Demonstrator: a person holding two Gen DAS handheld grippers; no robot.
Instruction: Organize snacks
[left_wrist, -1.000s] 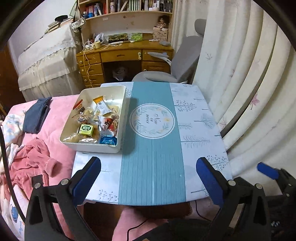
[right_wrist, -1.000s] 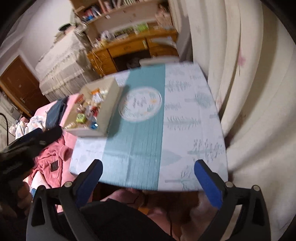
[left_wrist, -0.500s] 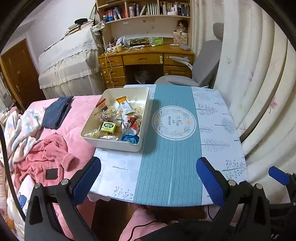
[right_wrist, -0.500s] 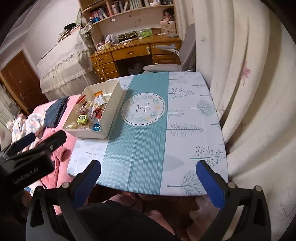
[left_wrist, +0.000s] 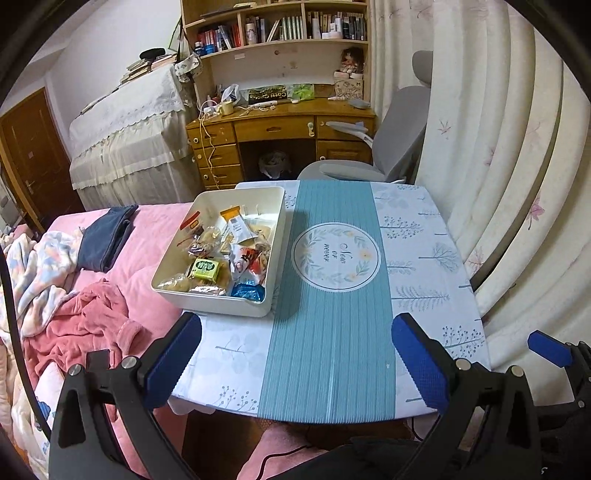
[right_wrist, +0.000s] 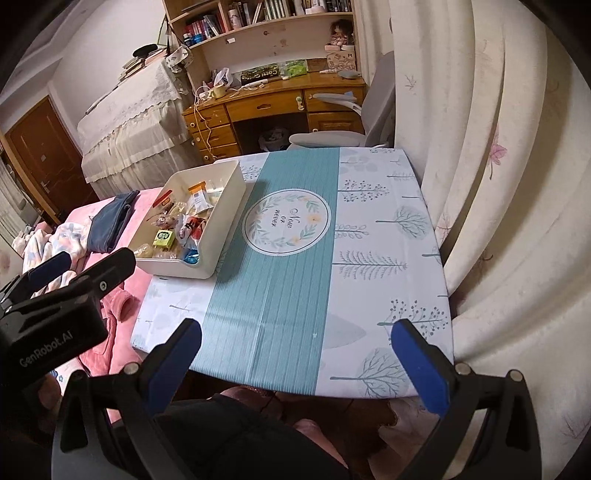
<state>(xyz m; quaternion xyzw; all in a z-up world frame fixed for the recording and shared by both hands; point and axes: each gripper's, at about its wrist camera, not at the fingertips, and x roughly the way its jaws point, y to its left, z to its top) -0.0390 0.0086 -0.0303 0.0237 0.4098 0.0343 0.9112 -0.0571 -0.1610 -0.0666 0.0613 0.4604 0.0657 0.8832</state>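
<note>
Both tongs, left (left_wrist: 295, 363) and right (right_wrist: 295, 360), spread wide, empty, short of white plastic snack bin (left_wrist: 275, 236). Risk: nudging bin off desk (left_wrist: 417, 258) edge.

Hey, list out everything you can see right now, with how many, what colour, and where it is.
Table: one, white and teal patterned cloth, centre.
Bin: one, white, table's left edge.
Snacks: a mixed pile, count unclear, inside the bin.
Green packet: one, in the bin's near half.
Blue wrapper: one, bin's near corner.
Bed: one, pink cover, left of the table.
Folded cloth: one, dark blue, on the bed.
Desk: one, wooden, behind the table.
Chair: one, grey, at the desk.
Curtain: cream, right side.
Left gripper: black, blue pads, open.
Right gripper: same, open.
</note>
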